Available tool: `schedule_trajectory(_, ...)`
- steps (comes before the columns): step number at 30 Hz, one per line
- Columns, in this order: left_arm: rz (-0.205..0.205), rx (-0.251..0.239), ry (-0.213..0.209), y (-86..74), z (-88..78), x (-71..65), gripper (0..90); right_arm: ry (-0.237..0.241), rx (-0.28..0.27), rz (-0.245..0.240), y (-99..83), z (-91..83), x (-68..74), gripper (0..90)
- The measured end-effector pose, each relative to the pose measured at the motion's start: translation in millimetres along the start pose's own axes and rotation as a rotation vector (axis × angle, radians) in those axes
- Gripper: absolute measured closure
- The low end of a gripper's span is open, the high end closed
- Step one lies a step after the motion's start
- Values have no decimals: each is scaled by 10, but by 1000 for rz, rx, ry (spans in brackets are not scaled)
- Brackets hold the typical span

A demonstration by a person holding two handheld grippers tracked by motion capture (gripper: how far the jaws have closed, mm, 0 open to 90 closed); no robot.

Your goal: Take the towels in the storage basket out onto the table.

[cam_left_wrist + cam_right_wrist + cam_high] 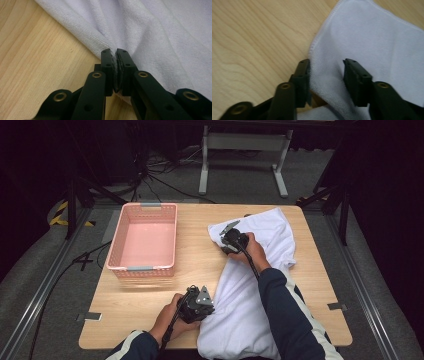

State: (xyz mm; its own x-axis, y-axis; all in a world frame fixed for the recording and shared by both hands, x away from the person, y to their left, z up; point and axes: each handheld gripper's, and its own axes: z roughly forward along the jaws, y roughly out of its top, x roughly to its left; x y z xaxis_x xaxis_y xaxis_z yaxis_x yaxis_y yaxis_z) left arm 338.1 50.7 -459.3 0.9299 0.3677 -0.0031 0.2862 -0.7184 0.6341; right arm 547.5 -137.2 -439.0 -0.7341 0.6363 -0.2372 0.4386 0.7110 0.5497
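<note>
White cloth (255, 295), one, soft and creased, lay spread over the table's (150, 310) right half. Our left gripper (115, 53) was clamped on its near-left edge; our right gripper (326, 67) straddled a far corner, jaws apart. One pink basket (144, 240) stood left.

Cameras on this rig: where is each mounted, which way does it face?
High view: fixed above the near table edge, facing forward and down on the pink plastic basket; both forearms show.
Left gripper view: rides the left gripper, shut on the white cotton cloth.
Right gripper view: rides the right gripper, jaws apart around the cloth's edge.
All share the cloth and the light wooden table.
</note>
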Motion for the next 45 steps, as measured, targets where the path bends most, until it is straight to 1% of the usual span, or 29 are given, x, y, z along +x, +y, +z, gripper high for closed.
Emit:
schedule_trajectory(1, 3, 0, 4, -4, -2, -7, 848, 0, 0, 0, 0, 0, 0, 772)
schedule_trajectory(3, 4, 3, 8, -2, -3, -26, 848, -31, -9, -11, 20, -13, 8, 861)
schedule_trajectory(5, 18, 12, 11, 7, -5, -49, 845, -41, -43, -14, 67, -83, 13, 867)
schedule_trajectory(6, 18, 12, 11, 7, -5, -49, 844, -53, -69, -5, 87, -140, -7, 868)
schedule_trajectory(8, 28, 16, 20, 18, -2, -73, 838, -53, -133, 42, 115, -294, -87, 868)
schedule_trajectory(9, 39, 22, 35, 40, 7, -109, 833, -72, -158, 58, 118, -376, -138, 868)
schedule_trajectory(10, 39, 22, 35, 40, 7, -109, 827, -72, -158, 58, 118, -376, -138, 868)
schedule_trajectory(11, 64, 23, 42, 60, 14, -121, 816, -91, -181, 83, 87, -521, -252, 868)
schedule_trajectory(12, 74, 24, 59, 76, 19, -147, 811, -106, -190, 94, 51, -591, -311, 868)
schedule_trajectory(13, 90, 30, 64, 99, 25, -169, 811, -106, -190, 94, 51, -591, -311, 868)
schedule_trajectory(14, 106, 21, 69, 117, 40, -193, 812, -125, -197, 121, -1, -656, -376, 867)
schedule_trajectory(15, 115, 23, 57, 139, 53, -224, 820, -126, -197, 147, -64, -704, -449, 867)
schedule_trajectory(16, 141, 36, 54, 161, 61, -247, 830, -126, -187, 183, -151, -750, -523, 865)
schedule_trajectory(17, 153, 35, 68, 171, 71, -270, 837, -139, -182, 203, -227, -776, -575, 864)
schedule_trajectory(19, 186, 52, 61, 207, 84, -308, 840, -140, -160, 247, -362, -801, -653, 863)
schedule_trajectory(21, 221, 59, 83, 241, 122, -375, 839, -149, -113, 271, -523, -788, -719, 859)
schedule_trajectory(24, 239, 61, 72, 274, 154, -414, 813, -156, -48, 286, -691, -728, -753, 847)
schedule_trajectory(25, 232, 63, 55, 281, 153, -406, 792, -163, -24, 296, -752, -705, -762, 832)
schedule_trajectory(26, 231, 53, 35, 287, 151, -383, 775, -158, -14, 302, -793, -691, -766, 816)
schedule_trajectory(28, 205, 23, 10, 288, 139, -348, 701, -158, -10, 304, -857, -691, -760, 792)
schedule_trajectory(32, 104, -46, 24, 335, 55, -198, 540, -150, -33, 319, -946, -753, -747, 651)
schedule_trajectory(33, 72, -70, 42, 358, 31, -142, 516, -147, -51, 326, -966, -783, -745, 598)
schedule_trajectory(34, 44, -94, 43, 377, 18, -94, 484, -130, -82, 329, -993, -836, -735, 582)
schedule_trajectory(36, 4, -135, 39, 421, 10, 1, 477, -109, -114, 327, -1035, -924, -705, 571)
schedule_trajectory(39, -35, -153, 51, 542, 71, 145, 501, -74, -169, 292, -1146, -1099, -638, 588)
schedule_trajectory(40, -41, -150, 56, 586, 109, 186, 502, -64, -177, 277, -1213, -1164, -614, 596)
schedule_trajectory(41, -50, -151, 44, 629, 155, 227, 510, -60, -174, 256, -1273, -1211, -596, 606)
schedule_trajectory(42, -76, -158, 34, 682, 216, 270, 520, -57, -175, 245, -1336, -1257, -576, 619)
schedule_trajectory(45, -79, -144, 58, 798, 353, 352, 552, -44, -175, 243, -1536, -1367, -543, 650)
